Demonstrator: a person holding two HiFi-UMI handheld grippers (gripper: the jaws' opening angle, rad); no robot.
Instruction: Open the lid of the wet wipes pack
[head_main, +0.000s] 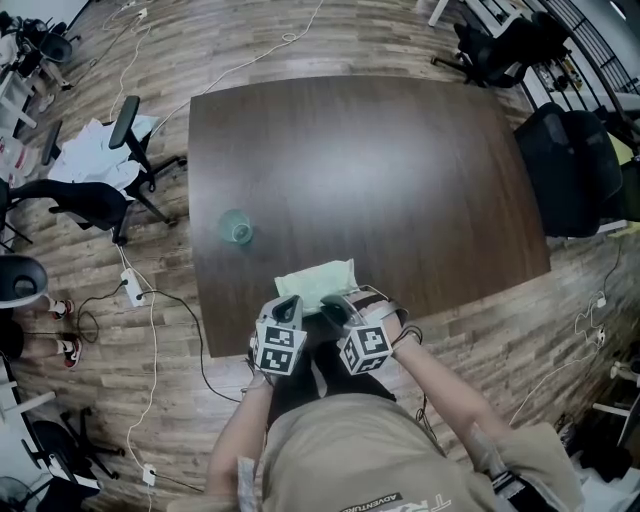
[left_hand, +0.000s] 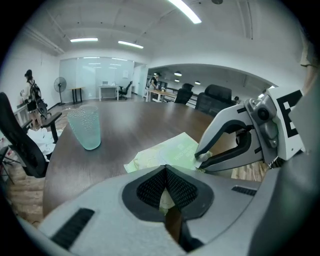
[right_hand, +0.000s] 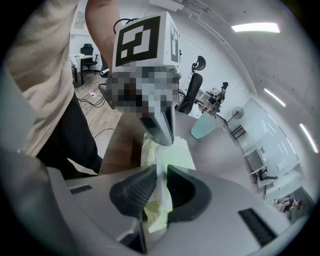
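- One wet wipes pack (head_main: 315, 280), pale green, lies flat on the desk (head_main: 380, 170) at its 6 o'clock edge, directly in front of the person.
- Head view: both grippers cover the pack's near edge. Whether the pack is opened or sealed cannot be told in any view.
- Left gripper (left_hand: 165, 174): pads are drawn together to a point, with a sliver of pale wrapper caught between them. It holds the pack at its 7 o'clock corner.
- Right gripper (right_hand: 161, 172): jaws are nearly closed, pinching a thin whitish-green fold of the pack. It holds the pack at its 5 o'clock corner.
- Two grippers in all, set close beside each other at the pack's near edge. Each shows in the other's view, tip on the wrapper.
- One cup (head_main: 237, 228), translucent green and upright, stands at 10 o'clock from the pack, well apart from it.
- One desk, dark brown. Pack and cup are the only items seen on it.
- Office chairs (head_main: 120, 170) stand round the desk at 9 o'clock and at 1 to 3 o'clock. Several are cut off by the frame, so no sure count can be given.
- Cables (head_main: 150, 330) trail over the wooden floor at 8 o'clock.
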